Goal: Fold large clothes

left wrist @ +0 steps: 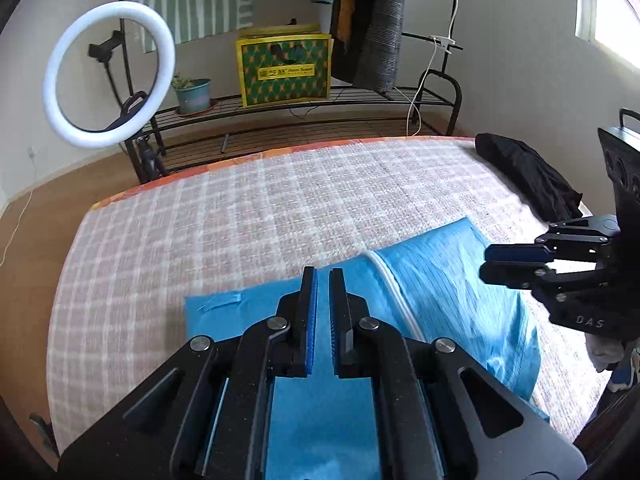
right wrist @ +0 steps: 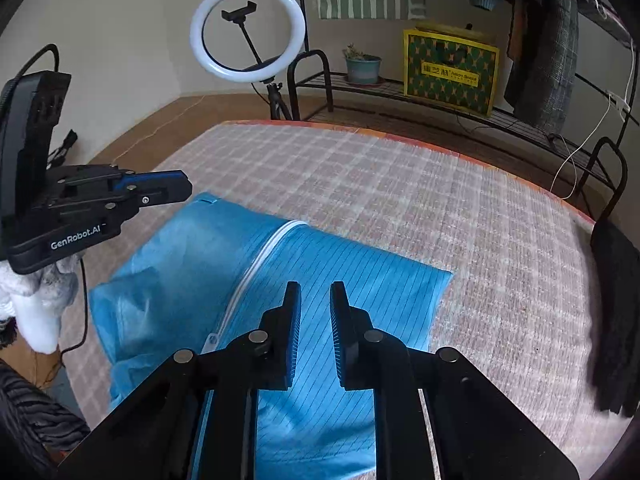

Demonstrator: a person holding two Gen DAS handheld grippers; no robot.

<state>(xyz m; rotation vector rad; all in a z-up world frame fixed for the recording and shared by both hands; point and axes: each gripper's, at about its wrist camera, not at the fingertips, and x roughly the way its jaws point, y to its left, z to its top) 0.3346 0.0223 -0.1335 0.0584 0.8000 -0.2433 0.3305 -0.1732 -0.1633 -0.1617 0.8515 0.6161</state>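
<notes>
A blue striped garment (left wrist: 448,280) with a white zipper (left wrist: 390,280) lies folded on the checked bed cover (left wrist: 240,216); it also shows in the right wrist view (right wrist: 344,280). My left gripper (left wrist: 323,274) hovers just above the garment's left part, its jaws slightly apart with nothing between them. My right gripper (right wrist: 315,292) hovers above the garment's right part, jaws slightly apart and empty. The right gripper also shows at the right edge of the left wrist view (left wrist: 490,262), and the left gripper shows at the left of the right wrist view (right wrist: 182,188).
A black garment (left wrist: 528,172) lies bunched at the bed's right edge. Beyond the bed stand a ring light (left wrist: 108,72) on a tripod, a black metal rack (left wrist: 304,104) with a yellow-green bag (left wrist: 284,68) and a potted plant (left wrist: 192,92), and hanging clothes.
</notes>
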